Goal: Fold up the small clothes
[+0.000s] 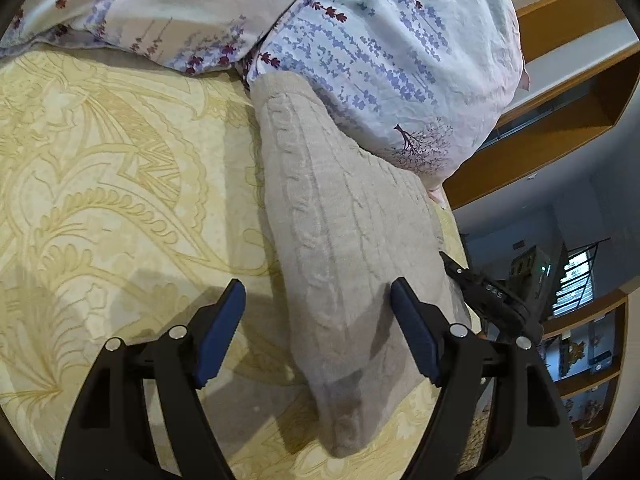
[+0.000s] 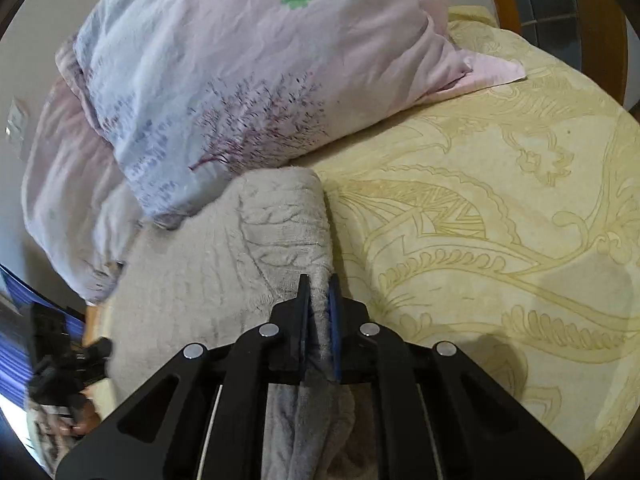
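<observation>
Beige knit sweater [image 1: 344,240] lies on the bed [image 1: 100,160] against the pillow [image 1: 380,60]: soft, floppy, light; right gripper [image 2: 319,312] pinches its folded edge, left gripper [image 1: 318,308] spread above it, so grab edges.

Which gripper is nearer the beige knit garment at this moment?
Right. The right gripper is shut on the beige knit garment's edge; the left gripper hangs open over it, gripping nothing.

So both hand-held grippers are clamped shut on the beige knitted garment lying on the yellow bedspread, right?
Not quite. Only the right hand-held gripper is shut on the beige knitted garment, as the right wrist view shows. In the left wrist view, the left hand-held gripper is open above it, over the yellow bedspread.
</observation>
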Tool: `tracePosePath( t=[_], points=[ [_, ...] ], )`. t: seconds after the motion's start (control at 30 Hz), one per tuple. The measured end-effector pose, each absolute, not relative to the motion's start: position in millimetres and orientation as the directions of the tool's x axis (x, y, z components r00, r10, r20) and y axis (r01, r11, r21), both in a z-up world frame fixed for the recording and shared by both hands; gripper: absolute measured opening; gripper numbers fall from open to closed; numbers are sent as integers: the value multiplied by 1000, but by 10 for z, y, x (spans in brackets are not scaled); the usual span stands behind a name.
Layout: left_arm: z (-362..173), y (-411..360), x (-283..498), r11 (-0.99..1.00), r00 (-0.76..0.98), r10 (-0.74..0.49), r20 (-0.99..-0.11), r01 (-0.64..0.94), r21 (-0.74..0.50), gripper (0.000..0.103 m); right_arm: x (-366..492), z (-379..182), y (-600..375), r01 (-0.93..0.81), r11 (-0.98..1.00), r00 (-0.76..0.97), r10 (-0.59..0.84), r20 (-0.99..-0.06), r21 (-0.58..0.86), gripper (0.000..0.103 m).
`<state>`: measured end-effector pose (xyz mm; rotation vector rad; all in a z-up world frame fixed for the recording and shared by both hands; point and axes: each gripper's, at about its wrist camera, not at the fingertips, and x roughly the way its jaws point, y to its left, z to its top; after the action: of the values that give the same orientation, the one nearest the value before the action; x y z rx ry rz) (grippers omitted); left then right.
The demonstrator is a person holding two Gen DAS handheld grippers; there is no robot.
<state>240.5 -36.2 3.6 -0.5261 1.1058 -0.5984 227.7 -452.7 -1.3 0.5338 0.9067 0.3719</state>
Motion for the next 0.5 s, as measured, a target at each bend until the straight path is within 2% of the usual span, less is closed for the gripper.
tracePosePath(
  t=[0.07, 0.1, 0.13, 0.5],
  points=[
    [25, -372, 2430, 726, 322, -681, -657, 178, -665, 75, 2262, 8, -4612, -75, 774, 560, 555, -615, 629, 30],
    [25, -390, 2451, 725, 321, -682, -657, 176, -666, 76, 2267, 9, -4648, -69, 758, 553, 570, -607, 648, 48],
    [18, -398, 2470, 722, 319, -684, -656, 172, -670, 76, 2275, -3, -4685, -63, 740, 546, 588, -597, 670, 57],
    [-34, -545, 2616, 713, 299, -696, -653, 174, -679, 77, 2426, -263, -4611, -47, 661, 436, 689, -580, 749, 58]
  ],
)
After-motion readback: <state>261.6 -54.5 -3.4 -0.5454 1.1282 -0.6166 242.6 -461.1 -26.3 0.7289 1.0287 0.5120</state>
